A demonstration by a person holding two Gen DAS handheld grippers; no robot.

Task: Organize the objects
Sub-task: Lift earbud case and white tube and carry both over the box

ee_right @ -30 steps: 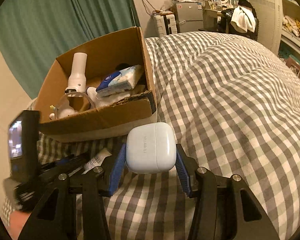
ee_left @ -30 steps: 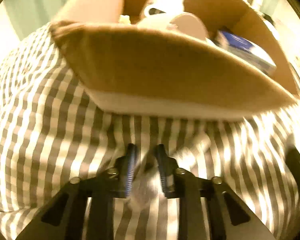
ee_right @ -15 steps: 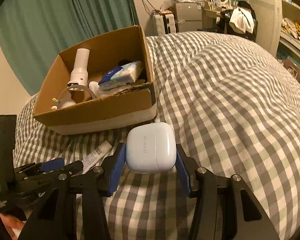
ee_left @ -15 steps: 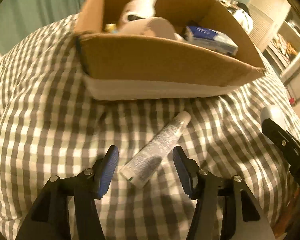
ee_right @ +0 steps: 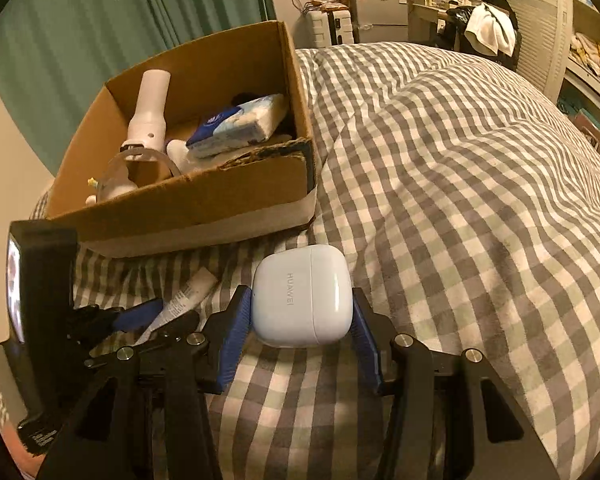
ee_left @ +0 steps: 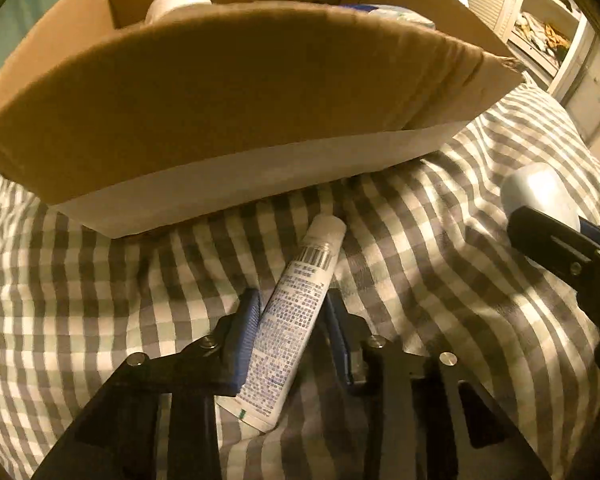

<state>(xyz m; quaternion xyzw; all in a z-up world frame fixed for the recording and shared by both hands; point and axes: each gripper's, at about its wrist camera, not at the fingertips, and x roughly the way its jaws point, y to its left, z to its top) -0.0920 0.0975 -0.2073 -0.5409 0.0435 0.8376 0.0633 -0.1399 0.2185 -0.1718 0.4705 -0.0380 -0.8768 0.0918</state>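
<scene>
A white tube [ee_left: 290,312] with printed text lies on the checked bedspread in front of the cardboard box [ee_left: 236,92]. My left gripper [ee_left: 292,304] has closed its blue pads on the tube's middle; it also shows in the right wrist view [ee_right: 148,316]. My right gripper [ee_right: 302,300] is shut on a white earbuds case [ee_right: 302,300], held just above the bed to the right of the box [ee_right: 188,204]. The case shows in the left wrist view [ee_left: 540,196] at the right.
The box holds a white bottle [ee_right: 150,108], a blue-and-white tissue pack [ee_right: 236,126] and a clear round item [ee_right: 132,172]. The checked bedspread [ee_right: 460,180] spreads to the right. Green curtains [ee_right: 100,12] and furniture stand behind.
My left gripper was open around the tube half a second ago; it has moved forward toward the box and closed on the tube. The right gripper holds the case almost still.
</scene>
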